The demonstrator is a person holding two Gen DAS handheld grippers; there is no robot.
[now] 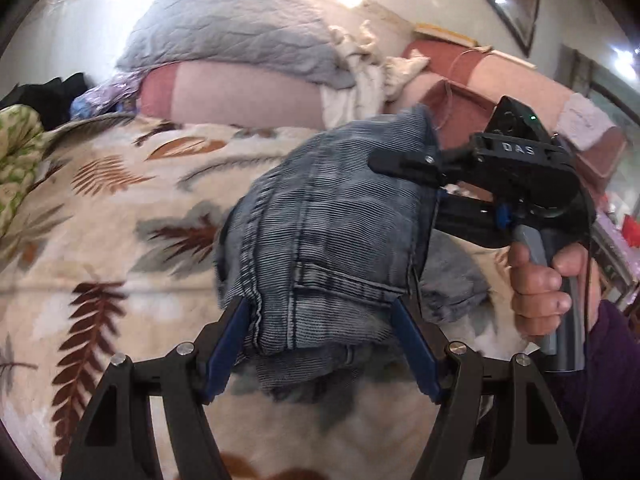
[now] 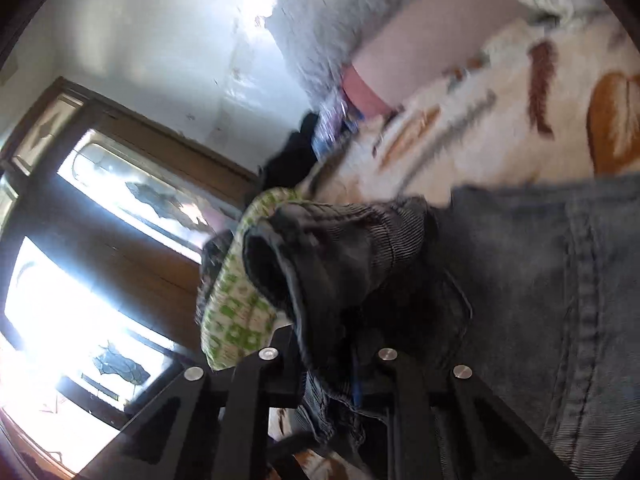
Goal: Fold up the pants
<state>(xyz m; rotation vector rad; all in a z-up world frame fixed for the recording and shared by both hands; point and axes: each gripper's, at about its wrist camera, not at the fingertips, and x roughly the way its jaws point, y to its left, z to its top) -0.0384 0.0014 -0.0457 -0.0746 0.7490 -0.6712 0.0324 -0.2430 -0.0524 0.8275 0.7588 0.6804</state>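
The blue-grey corduroy pants are held up in a folded bundle above the bed. My left gripper has its blue fingers closed around the lower edge near the back pocket. My right gripper, held in a hand at right, is shut on the upper edge of the pants. In the right wrist view the pants fill the right side, and a bunched fold lies between the right gripper's fingers, hiding the tips.
The bed is covered by a cream blanket with brown leaf print. A grey quilt lies on pink pillows at the head. A green patterned cloth sits at the left. Wooden glazed doors stand beside the bed.
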